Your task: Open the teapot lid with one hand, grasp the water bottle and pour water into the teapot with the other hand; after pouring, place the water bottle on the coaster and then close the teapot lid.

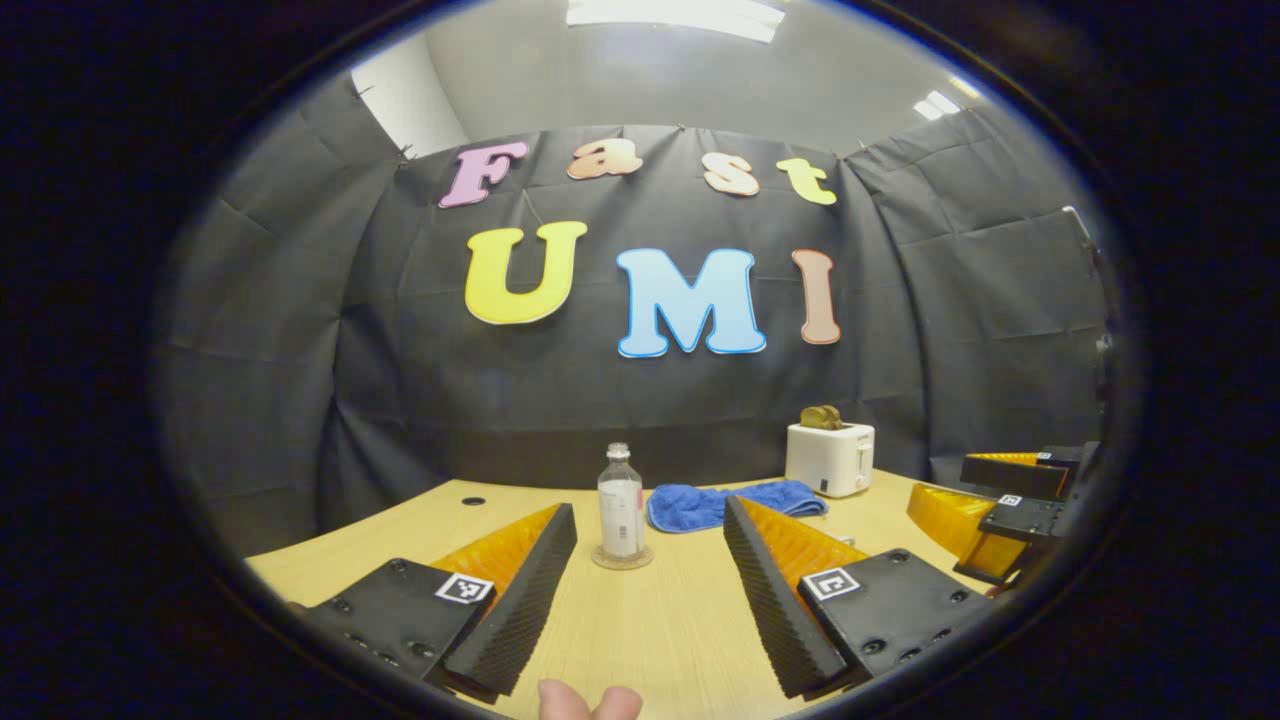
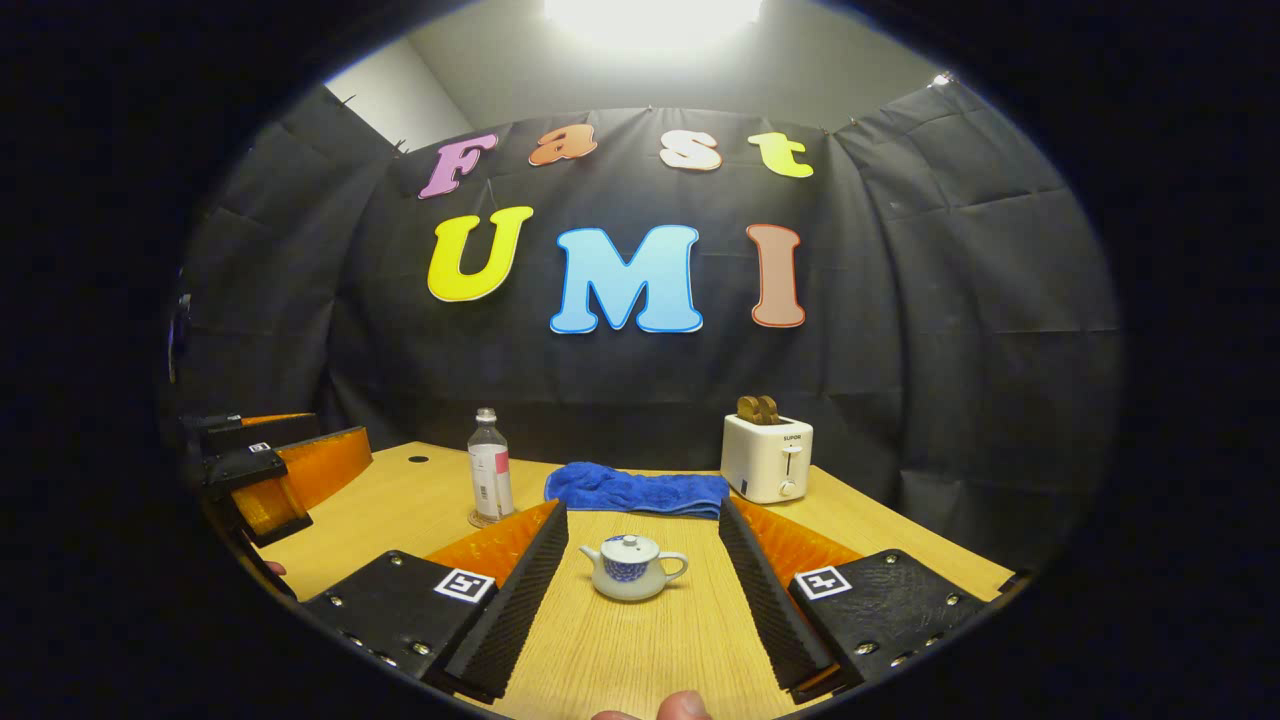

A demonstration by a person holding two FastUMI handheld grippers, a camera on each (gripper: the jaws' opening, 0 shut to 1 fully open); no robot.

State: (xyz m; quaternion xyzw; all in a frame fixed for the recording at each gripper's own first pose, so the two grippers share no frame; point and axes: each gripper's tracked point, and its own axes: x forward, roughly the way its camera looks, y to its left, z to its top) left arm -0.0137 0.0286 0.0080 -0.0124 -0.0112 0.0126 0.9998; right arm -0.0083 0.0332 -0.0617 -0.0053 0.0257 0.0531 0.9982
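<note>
The left claw (image 1: 650, 570) is spread wide and empty, aimed straight at the clear plastic water bottle with a white label (image 1: 621, 503), which stands upright on a small round translucent coaster (image 1: 622, 560) on the pale wooden counter (image 1: 660, 640), well ahead of the fingertips. The right claw (image 2: 640, 570) is likewise spread and holds nothing; the small white ceramic teapot with blue pattern (image 2: 630, 566) sits between its fingers' lines, lid (image 2: 628, 544) in place, spout pointing left in the right gripper view.

The first step appears to be lifting the lid, not yet begun. To do it well:

1. Bring the right claw down over the lid's knob, centred, and close gently; the knob is small and likely slippery.
2. Lift vertically so the pot does not tip or slide.
3. Advance the left claw level onto the bottle's midsection, below the neck.

A blue folded cloth (image 2: 640, 490) and a white toaster (image 2: 766, 457) stand behind, well apart.
</note>
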